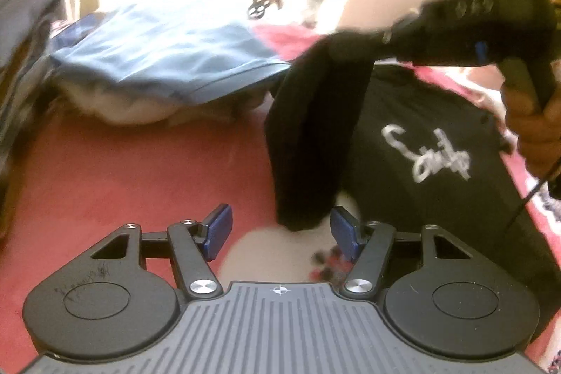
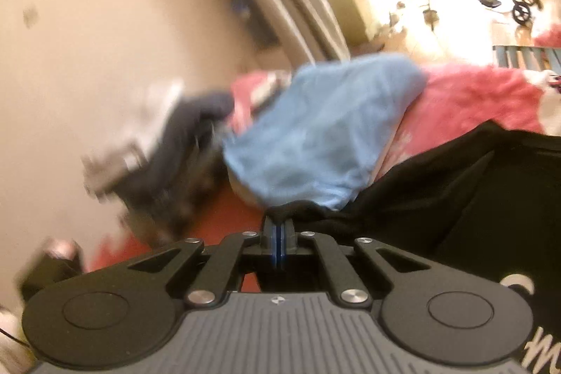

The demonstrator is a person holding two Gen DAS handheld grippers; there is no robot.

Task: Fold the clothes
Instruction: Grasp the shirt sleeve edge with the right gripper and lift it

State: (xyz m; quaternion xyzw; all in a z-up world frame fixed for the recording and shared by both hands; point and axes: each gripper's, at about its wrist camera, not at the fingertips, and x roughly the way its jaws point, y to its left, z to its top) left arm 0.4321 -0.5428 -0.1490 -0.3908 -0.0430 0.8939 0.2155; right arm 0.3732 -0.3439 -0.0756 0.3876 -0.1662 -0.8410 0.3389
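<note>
A black T-shirt point(image 1: 420, 135) with white script lettering lies on the red bedspread point(image 1: 133, 170). Its sleeve or side part point(image 1: 315, 135) hangs lifted from my right gripper point(image 1: 382, 39), which is shut on the cloth; a hand holds its handle at the right edge. In the right wrist view the blue pads point(image 2: 278, 233) are pressed together on black T-shirt fabric point(image 2: 438, 198). My left gripper point(image 1: 280, 230) stands open just above the bed, its blue pads point(image 1: 219, 230) either side of the hanging cloth's lower end, not touching it.
A blue garment point(image 1: 168, 51) lies crumpled at the back of the bed, over something white. Dark clothes point(image 1: 21, 34) pile at the far left. The same blue garment point(image 2: 315, 128) shows blurred in the right wrist view, before a beige wall point(image 2: 105, 41).
</note>
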